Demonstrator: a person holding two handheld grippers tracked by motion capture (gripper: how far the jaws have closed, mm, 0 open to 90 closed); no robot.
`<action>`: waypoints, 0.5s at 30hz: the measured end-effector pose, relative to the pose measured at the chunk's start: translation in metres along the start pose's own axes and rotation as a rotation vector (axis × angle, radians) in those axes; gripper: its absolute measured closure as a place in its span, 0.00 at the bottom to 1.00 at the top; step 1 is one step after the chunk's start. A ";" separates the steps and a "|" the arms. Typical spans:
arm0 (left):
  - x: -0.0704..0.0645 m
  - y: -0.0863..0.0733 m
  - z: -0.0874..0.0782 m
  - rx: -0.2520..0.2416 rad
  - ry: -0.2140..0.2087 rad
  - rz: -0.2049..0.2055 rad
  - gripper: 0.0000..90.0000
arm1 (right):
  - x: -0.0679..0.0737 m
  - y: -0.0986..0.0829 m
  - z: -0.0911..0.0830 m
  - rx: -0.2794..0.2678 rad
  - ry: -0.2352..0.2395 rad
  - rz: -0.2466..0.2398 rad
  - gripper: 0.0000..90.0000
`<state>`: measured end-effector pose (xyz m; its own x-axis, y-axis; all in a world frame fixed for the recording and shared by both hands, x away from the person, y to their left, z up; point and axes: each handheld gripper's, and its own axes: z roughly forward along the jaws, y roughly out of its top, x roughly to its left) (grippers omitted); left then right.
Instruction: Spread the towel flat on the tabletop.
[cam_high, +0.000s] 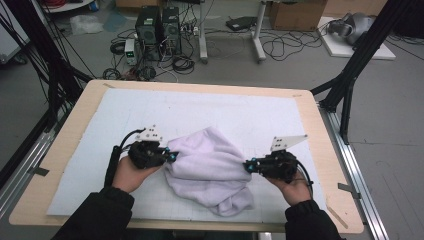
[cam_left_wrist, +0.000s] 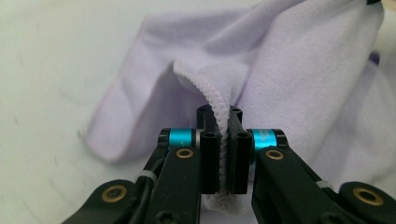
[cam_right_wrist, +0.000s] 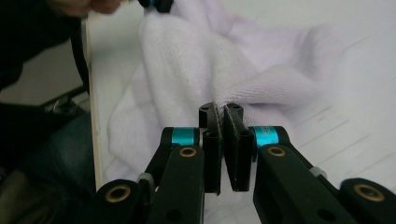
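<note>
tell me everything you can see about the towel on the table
The towel is pale lilac, soft terry-looking cloth with a stitched hem, lying crumpled in a loose heap on the white mat near the table's front. The left gripper pinches its hemmed edge at one side, the right gripper pinches a fold at the other. Both grips look closed on cloth.

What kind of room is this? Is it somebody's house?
Probably not a house; it looks like a lab or workshop. Computer towers and tangled cables sit on the bare floor, and black frame poles stand around the table, where two grippers hold a towel.
</note>
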<state>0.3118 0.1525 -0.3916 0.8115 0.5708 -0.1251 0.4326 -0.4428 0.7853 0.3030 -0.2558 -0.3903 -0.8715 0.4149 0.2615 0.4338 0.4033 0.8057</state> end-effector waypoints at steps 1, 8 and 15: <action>-0.001 -0.008 -0.002 0.003 0.001 -0.010 0.95 | 0.002 -0.005 0.007 0.015 0.016 0.005 0.96; -0.010 -0.049 -0.022 0.030 -0.012 -0.023 0.96 | 0.035 -0.026 0.039 0.092 0.122 -0.024 0.96; -0.012 -0.056 -0.034 0.019 -0.031 -0.035 0.80 | 0.043 -0.022 0.036 0.071 0.160 -0.038 0.78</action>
<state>0.2641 0.1939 -0.4129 0.8073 0.5648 -0.1711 0.4681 -0.4363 0.7684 0.2648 -0.2174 -0.4159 -0.9105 0.2650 0.3175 0.4098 0.4754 0.7785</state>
